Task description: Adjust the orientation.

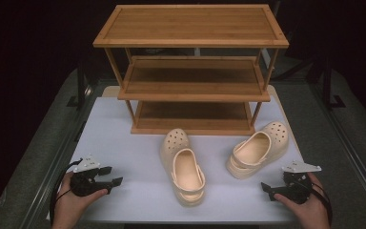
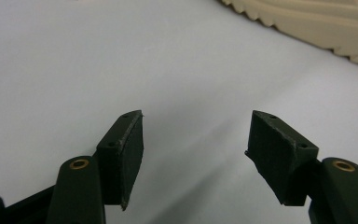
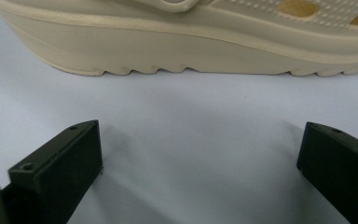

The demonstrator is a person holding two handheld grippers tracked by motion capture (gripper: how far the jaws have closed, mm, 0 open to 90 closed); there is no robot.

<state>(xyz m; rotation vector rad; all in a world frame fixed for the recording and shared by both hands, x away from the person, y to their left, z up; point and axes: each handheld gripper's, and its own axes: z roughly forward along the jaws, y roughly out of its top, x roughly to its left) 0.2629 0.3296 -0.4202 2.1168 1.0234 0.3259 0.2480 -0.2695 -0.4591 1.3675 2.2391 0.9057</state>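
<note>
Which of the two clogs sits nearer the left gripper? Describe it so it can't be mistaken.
Start at the wooden shelf rack; two cream clogs lie before it on the white table. It is the left clog, toe toward the rack, whereas the right clog lies angled.

The person's left hand [image 1: 74, 198] comes in from the bottom left corner, wrapped around the left gripper [image 1: 110, 175], whose black jaws point toward the middle and stand apart with nothing between them. The right hand [image 1: 307, 205] mirrors it at the bottom right (cable looping over the wrist), holding the right gripper [image 1: 268, 190] low, jaws spread wide and empty.
</note>
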